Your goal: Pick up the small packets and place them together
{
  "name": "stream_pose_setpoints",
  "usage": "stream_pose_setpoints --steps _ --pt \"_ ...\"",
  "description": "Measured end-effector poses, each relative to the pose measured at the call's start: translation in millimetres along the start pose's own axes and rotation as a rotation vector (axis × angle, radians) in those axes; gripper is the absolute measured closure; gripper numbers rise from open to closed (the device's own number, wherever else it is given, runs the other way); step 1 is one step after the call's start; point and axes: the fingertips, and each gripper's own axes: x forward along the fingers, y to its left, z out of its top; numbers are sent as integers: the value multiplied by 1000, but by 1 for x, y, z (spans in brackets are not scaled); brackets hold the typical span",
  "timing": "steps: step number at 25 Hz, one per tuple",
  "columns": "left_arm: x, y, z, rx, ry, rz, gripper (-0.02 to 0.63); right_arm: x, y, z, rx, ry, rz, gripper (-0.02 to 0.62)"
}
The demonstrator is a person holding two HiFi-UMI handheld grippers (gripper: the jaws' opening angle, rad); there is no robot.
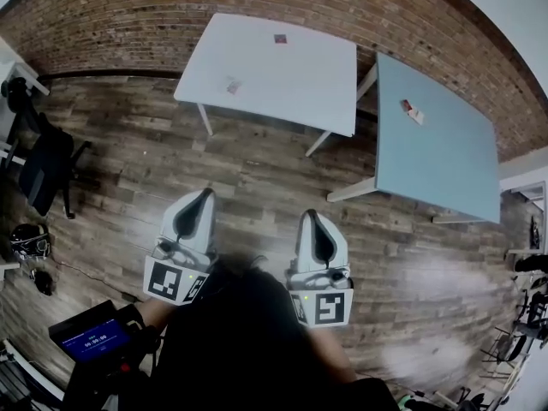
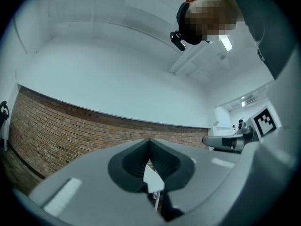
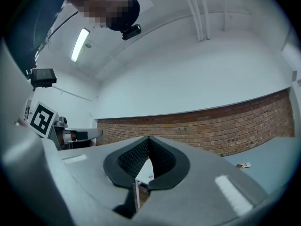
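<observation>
- The left gripper (image 1: 204,197) and the right gripper (image 1: 311,218) are held side by side over the wooden floor (image 1: 257,178). They are well short of both benches, and neither carries anything.
- The left gripper's fingers (image 2: 129,161) are pressed together and empty. Only a sliver of bench shows through the gap below the tips.
- The right gripper's fingers (image 3: 162,157) are likewise pressed together with nothing pinched.
- Both grippers point roughly level toward the brick wall (image 1: 171,7). This looks like a resting or carrying pose for walking up, not a reach.
- The small packets lie scattered, which is why the job calls for gathering.
- The first packet (image 1: 280,38) lies near the far edge of the white bench (image 1: 317,84).
- The second packet (image 1: 232,85) sits on the same bench, nearer its left front side and well apart from the first.
- The third packet (image 1: 412,110), red and white, lies on the grey bench (image 1: 437,161) to the right, close to that bench's far end. It may be two pieces touching, but it is too small to tell.
- The right gripper view also catches that packet, off to the right on the grey surface.
- The task seems to be at its very start. The likely next step is to come closer, spread one gripper's fingers, and lower them around a packet.
- The packets lie flat, so the fingers would probably need to come in low against the bench top to get hold of one.
</observation>
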Motion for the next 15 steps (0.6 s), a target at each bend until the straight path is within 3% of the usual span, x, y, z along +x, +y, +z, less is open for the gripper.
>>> stream_pose_setpoints --steps 5,15 --pt "-2 -19 -5 -20 -21 85 606 -22 -30 -6 6 -9 27 592" --pt "51 -2 -28 -12 5 63 606 25 -52 -21 16 11 41 594"
